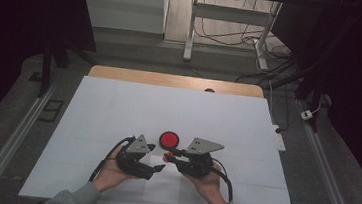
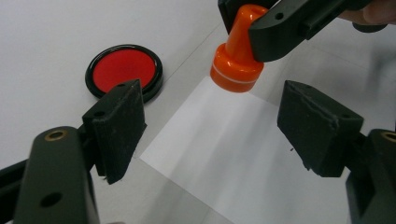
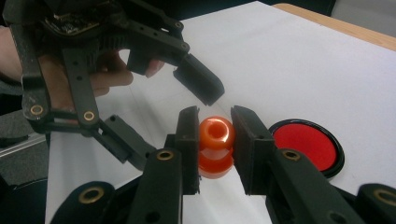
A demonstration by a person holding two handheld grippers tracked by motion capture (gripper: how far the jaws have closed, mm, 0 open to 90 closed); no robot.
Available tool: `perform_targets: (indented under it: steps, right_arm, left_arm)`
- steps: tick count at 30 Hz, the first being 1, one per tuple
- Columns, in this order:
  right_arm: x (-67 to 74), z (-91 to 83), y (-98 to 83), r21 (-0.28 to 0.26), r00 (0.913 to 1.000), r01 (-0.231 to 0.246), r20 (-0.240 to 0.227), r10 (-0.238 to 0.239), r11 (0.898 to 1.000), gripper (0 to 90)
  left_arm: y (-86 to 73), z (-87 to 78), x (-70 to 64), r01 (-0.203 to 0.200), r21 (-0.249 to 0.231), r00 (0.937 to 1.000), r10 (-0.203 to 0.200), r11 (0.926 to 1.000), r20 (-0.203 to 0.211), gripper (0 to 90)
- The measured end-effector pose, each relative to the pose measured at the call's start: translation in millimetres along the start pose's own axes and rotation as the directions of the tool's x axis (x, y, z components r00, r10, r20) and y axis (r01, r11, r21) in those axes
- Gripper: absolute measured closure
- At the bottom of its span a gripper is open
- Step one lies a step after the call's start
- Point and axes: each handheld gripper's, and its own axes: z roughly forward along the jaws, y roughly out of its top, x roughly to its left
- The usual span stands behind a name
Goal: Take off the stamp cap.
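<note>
Left gripper [image 1: 158, 168] jaws spread wide, right gripper [image 3: 215, 140] clamped tight, both hand-held close together, tips nearly meeting

A pale wooden worktop [image 1: 121, 73] stands on a grey floor [image 1: 138, 52], most of it covered by a large white sheet [image 1: 118, 111]. Beyond its far edge rises a white metal desk frame [image 1: 192, 28] with a slanted leg [image 1: 264, 37], black cables [image 1: 225, 36] tangled beneath it. A white cabinet panel [image 1: 123, 3] sits to the left. Grey metal rails [image 1: 12, 141] flank both sides. A white power strip [image 1: 279, 140] lies near the right edge. The room's sides are dark
</note>
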Motion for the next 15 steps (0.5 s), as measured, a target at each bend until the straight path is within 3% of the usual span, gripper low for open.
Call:
perform_targets:
  steps: [15]
  right_arm:
    - [-1.2, -1.5, 0.4, -0.009, 0.9999, -0.011, -0.002, 0.011, 1.0, 71.9]
  left_arm:
    - [5.3, 12.7, -2.8, -0.012, 0.003, 0.9997, 0.012, 0.9999, 0.022, 27.5]
